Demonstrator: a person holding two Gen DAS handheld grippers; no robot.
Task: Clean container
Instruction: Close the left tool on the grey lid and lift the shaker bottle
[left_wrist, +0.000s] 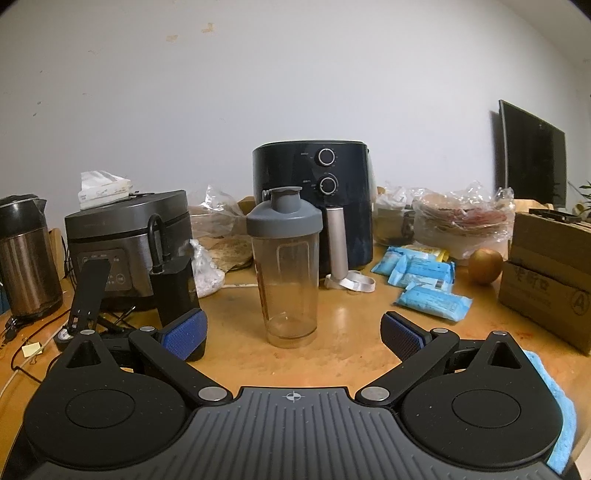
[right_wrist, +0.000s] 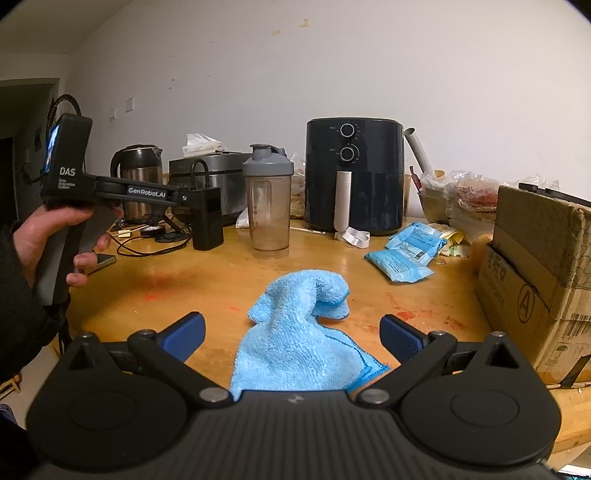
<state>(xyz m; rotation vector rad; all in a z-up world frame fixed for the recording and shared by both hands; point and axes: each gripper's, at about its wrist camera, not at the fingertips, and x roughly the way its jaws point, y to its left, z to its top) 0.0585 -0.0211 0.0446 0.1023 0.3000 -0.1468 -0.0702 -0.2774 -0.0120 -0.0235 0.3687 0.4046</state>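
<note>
Standing upright on table (left_wrist: 343, 332), clear shaker bottle (left_wrist: 290, 273), grey lid (left_wrist: 283, 218) closed, empty.

wooden table (right_wrist: 207, 280) bears shaker bottle (right_wrist: 268, 203), blue cloth (right_wrist: 295, 336), air fryer (right_wrist: 354, 177)

A scuffed white wall (left_wrist: 295, 74) backs the cluttered wooden table (right_wrist: 207, 280), dimly lit.

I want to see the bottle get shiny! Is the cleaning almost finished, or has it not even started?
It looks barely started. Nothing seems done yet: the shaker bottle stands untouched on the table, grey lid on. In hand: nothing. The left gripper faces the bottle and the right gripper hovers over the blue cloth, both with jaws open. Left to do: probably pick up the cloth, hold the bottle and wipe it.
</note>
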